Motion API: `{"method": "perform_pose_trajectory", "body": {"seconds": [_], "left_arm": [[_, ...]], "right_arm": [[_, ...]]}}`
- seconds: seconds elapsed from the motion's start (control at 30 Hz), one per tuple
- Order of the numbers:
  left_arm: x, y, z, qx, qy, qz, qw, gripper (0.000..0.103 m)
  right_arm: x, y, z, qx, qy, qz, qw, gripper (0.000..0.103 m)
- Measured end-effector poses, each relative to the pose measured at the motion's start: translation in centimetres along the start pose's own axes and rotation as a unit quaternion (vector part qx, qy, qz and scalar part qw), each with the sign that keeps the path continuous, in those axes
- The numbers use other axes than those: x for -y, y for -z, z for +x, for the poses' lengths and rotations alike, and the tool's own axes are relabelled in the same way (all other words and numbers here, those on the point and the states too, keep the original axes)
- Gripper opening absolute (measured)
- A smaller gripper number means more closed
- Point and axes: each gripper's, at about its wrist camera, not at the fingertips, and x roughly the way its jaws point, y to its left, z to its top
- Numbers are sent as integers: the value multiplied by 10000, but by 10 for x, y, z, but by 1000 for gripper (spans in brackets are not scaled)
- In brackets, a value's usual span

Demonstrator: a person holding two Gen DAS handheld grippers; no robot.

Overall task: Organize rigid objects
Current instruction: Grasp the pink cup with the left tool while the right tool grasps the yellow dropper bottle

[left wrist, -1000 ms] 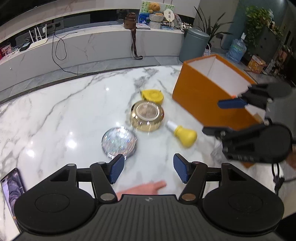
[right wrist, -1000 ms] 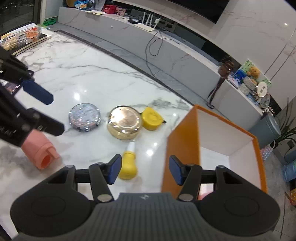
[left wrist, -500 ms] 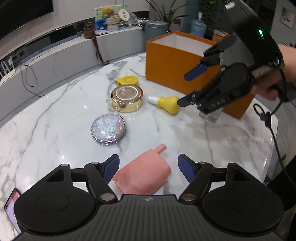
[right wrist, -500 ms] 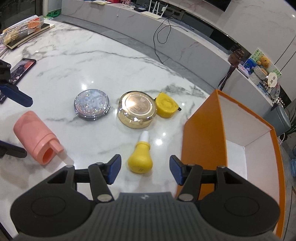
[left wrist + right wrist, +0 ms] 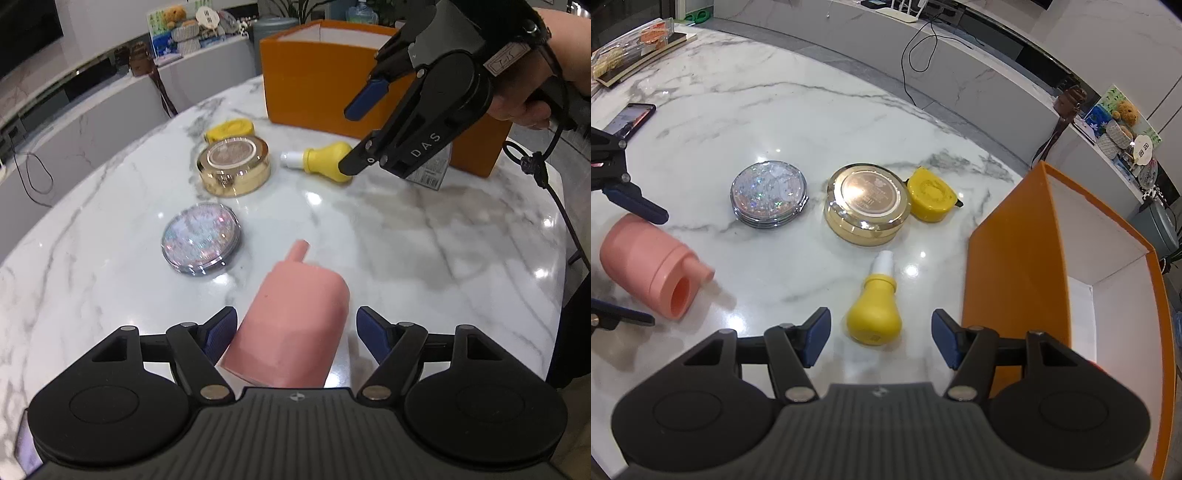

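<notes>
A pink bottle (image 5: 303, 291) lies on its side on the marble table (image 5: 424, 240). My left gripper (image 5: 295, 325) is open around it, a blue pad on each side with gaps showing. A yellow bulb-shaped bottle (image 5: 875, 314) with a white cap lies between the open fingers of my right gripper (image 5: 881, 321), untouched. Beyond these lie a glitter compact (image 5: 768, 199), a gold round tin (image 5: 868, 201) and a yellow tape measure (image 5: 931, 199). An open orange box (image 5: 1008, 258) stands to the right.
A phone (image 5: 629, 120) lies at the table's left edge, with stacked books (image 5: 631, 55) beyond it. A person's hand (image 5: 524, 107) holds the right gripper near the orange box (image 5: 314, 92). A low marble counter with cables runs behind the table.
The left gripper sank and rolled, and the pink bottle now sits between its wider fingers. The right gripper came down over the yellow bottle, which now lies between its fingers.
</notes>
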Motion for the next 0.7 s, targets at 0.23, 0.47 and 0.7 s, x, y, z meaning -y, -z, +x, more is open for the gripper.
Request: {"method": "perform_pose_trajectory", "body": {"seconds": [0.23,0.47,0.7], "left_arm": [[4,5,14,-341,108,-206,9991,66],[-3,7,10,-292,212,-614,9975,63],[-2,6,10,-271,165,-691,9971,63]], "right_arm": [[1,-5,16,-120,-126,92,9998,60],[9,-7,29,-293,-248,362,9986,54],[15,-4,39,-398,-316,533,9973,51]]}}
